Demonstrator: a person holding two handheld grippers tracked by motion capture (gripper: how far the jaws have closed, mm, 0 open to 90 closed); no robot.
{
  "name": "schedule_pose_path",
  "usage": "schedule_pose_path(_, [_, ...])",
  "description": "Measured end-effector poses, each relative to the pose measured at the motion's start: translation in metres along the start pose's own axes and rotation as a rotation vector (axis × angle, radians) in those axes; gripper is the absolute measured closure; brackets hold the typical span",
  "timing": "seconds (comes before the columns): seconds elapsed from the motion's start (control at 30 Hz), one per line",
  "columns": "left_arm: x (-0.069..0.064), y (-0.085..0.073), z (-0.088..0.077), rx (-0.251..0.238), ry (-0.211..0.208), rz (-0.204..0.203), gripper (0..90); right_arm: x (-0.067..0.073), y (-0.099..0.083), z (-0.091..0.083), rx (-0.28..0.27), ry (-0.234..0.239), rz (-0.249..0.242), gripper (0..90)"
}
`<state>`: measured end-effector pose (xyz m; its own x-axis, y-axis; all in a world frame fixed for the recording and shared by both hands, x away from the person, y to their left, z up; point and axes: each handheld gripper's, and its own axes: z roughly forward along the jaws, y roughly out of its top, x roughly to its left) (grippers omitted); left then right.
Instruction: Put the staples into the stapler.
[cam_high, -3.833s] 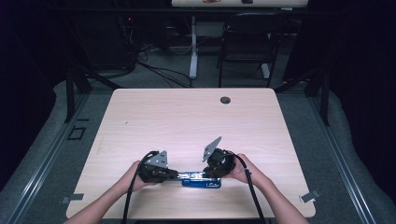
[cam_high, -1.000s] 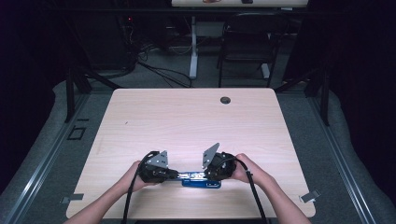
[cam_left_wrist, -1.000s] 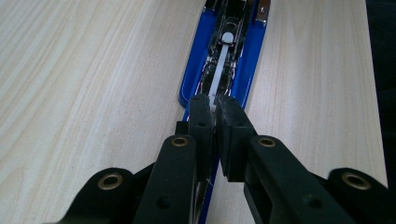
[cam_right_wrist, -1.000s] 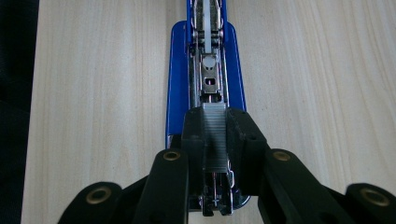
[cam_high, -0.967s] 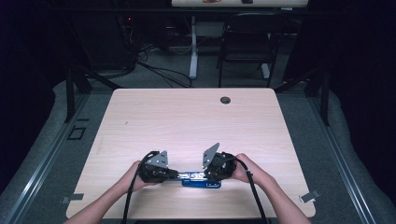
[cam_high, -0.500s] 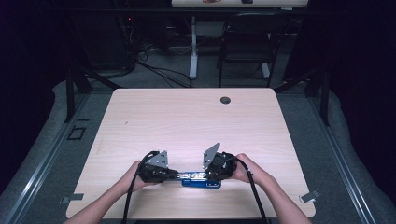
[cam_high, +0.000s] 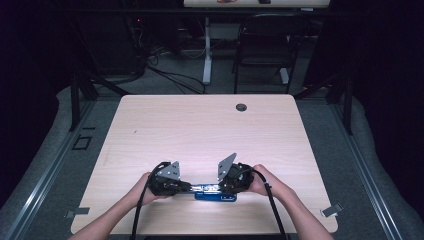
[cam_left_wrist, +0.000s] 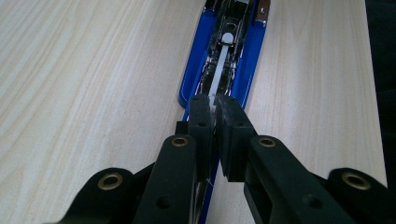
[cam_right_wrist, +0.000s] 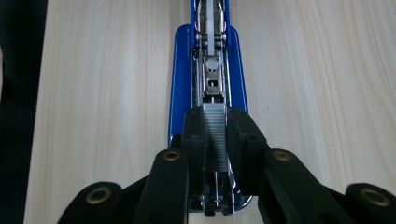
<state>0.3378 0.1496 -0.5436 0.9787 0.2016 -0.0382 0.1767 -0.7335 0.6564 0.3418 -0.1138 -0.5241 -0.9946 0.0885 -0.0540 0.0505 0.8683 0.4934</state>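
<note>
I see the open blue stapler (cam_high: 215, 192) lying near the table's (cam_high: 200, 130) front edge, between both grippers. My left gripper (cam_left_wrist: 214, 112) pinches its white pusher strip (cam_left_wrist: 219, 70); my right gripper (cam_right_wrist: 215, 122) clamps a staple strip (cam_right_wrist: 215, 135) over its channel.

No legible text, label, brand, number or sign was found on any surface inspected. The blue stapler (cam_left_wrist: 224, 51) and the table (cam_high: 200, 130) bore no readable markings at the resolution available.
</note>
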Motion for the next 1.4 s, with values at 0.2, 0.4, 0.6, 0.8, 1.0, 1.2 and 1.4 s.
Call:
schedule_pose_path(0.2, [0.0,0.0,0.0,0.001,0.001,0.001,84.8,0.002,0.001,0.002,0.021,-0.011,-0.015,77.8])
schedule_pose_path(0.4, [0.0,0.0,0.0,0.001,0.001,0.001,84.8,0.003,0.002,0.0,0.009,-0.022,-0.021,77.8])
schedule_pose_path(0.6, [0.0,0.0,0.0,0.003,0.004,0.001,84.8,0.003,0.002,0.001,0.022,-0.03,-0.037,77.8])
schedule_pose_path(0.8, [0.0,0.0,0.0,0.001,0.001,0.001,84.8,0.003,0.001,0.001,0.017,-0.029,-0.033,76.3])
schedule_pose_path(1.0, [0.0,0.0,0.0,0.001,0.003,0.003,84.8,0.001,0.001,-0.003,-0.006,-0.024,-0.007,73.0])
schedule_pose_path(1.2, [0.0,0.0,0.0,0.001,0.004,0.002,84.7,-0.007,0.0,-0.014,-0.028,-0.056,0.115,69.6])
schedule_pose_path(1.4, [-0.001,0.0,0.0,0.0,0.014,0.003,83.6,-0.008,-0.003,-0.012,0.042,-0.056,0.218,68.2])
